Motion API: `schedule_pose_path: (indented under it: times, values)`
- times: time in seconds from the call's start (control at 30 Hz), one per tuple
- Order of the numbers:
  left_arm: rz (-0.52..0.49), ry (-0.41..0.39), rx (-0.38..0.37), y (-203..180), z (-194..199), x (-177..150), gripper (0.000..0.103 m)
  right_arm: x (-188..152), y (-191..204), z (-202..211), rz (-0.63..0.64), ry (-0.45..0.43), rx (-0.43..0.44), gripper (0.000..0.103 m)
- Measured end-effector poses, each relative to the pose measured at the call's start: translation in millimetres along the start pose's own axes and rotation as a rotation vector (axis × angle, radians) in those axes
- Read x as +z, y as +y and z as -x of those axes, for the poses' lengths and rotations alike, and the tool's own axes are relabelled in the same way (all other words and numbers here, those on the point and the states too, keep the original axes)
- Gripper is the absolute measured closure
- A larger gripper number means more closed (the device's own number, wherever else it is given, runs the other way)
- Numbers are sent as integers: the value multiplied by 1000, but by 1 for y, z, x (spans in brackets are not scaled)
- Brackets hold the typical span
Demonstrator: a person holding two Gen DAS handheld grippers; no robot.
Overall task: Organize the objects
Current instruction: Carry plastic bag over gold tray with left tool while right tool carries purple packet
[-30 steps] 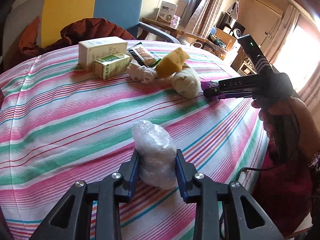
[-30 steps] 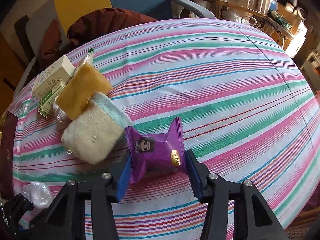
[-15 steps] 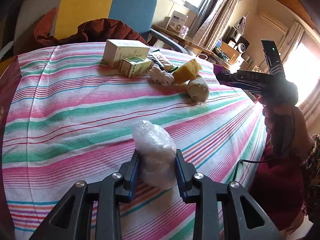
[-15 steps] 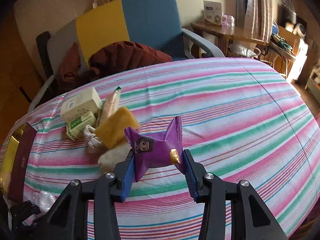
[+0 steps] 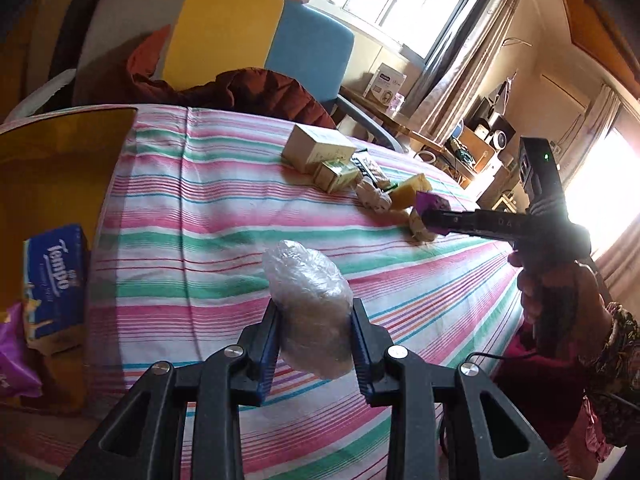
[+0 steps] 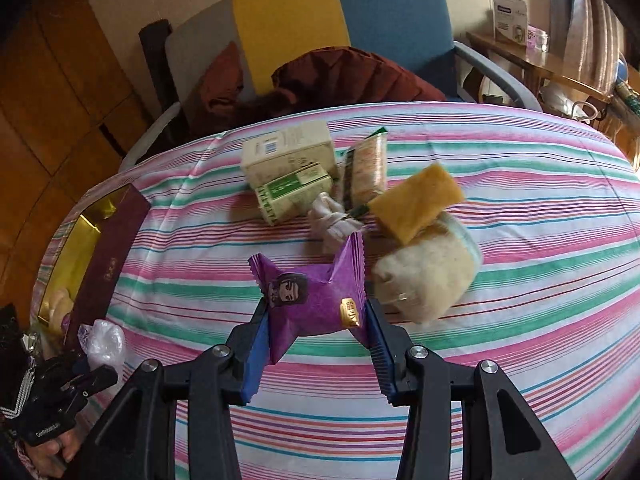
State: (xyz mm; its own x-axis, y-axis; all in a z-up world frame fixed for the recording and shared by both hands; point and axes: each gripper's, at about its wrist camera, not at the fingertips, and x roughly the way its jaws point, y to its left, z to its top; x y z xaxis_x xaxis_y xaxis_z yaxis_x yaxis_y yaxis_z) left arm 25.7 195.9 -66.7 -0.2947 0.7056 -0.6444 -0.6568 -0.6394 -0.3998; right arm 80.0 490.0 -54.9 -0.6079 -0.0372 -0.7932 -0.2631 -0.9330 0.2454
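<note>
Left wrist view: the left tool (image 5: 315,334) is clamped on a clear plastic bundle (image 5: 310,308), pads pressing its lower sides, the bundle held clear above the striped tabletop (image 5: 208,216). Crinkled film over a pale soft filling suggests something light, squashy and slick; a hold low and across the widest part, as here, looks safest, since the film could slide under a looser pinch. To the left a gold-lined box (image 5: 56,168) stands open with a blue tissue pack (image 5: 54,280) inside, a likely home for the loose items. Farther off the right tool (image 5: 430,216) carries a purple packet (image 5: 430,202) near a cluster of cartons (image 5: 320,150), with a person's hand (image 5: 556,292) on its grip. Right wrist view: the right tool (image 6: 316,332) grips the purple packet (image 6: 316,296) by its two sides, above the tabletop (image 6: 520,240). The packet looks like a light, puffed foil wrapper, probably easy to crush, so a gentle squeeze on the body rather than the crimped ends seems wise. Behind it lie the cartons (image 6: 288,160), a yellow sponge (image 6: 416,200), a woolly sock (image 6: 428,280) and a snack bar (image 6: 368,168), all touching or nearly so. At far left the box (image 6: 100,248) sits at the tabletop's edge, with the left tool (image 6: 96,364) and its bundle (image 6: 104,338) beside it.
</note>
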Motion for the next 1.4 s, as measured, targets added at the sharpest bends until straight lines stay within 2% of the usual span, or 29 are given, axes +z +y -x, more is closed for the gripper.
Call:
schedule_pose_path:
  times: [0.3,0.47,0.67,0.8,0.97,1.13,1.23,1.4]
  values:
    - [117,-94,88,70,58,21,71,-11,73,-16,11,18,111,57]
    - [198,-95,174,124,78,31,71,-13,125,-24,58,34,180,57]
    - [316,-90,237,187,90,48,71,-9,185,-33,137,55,240,57]
    - [375,-93,270,218,90,66,71,-5,221,-42,182,77,275,57]
    - [444,-40,307,255,75,88,71,0,257,-49,229,100,309,57]
    - [482,-11,364,283,63,105,71,6,283,-56,270,119,323,57]
    - [517,-5,374,298,57,112,71,11,293,-64,282,138,327,57]
    - [535,-39,416,313,60,120,49,18,307,-77,301,170,324,57]
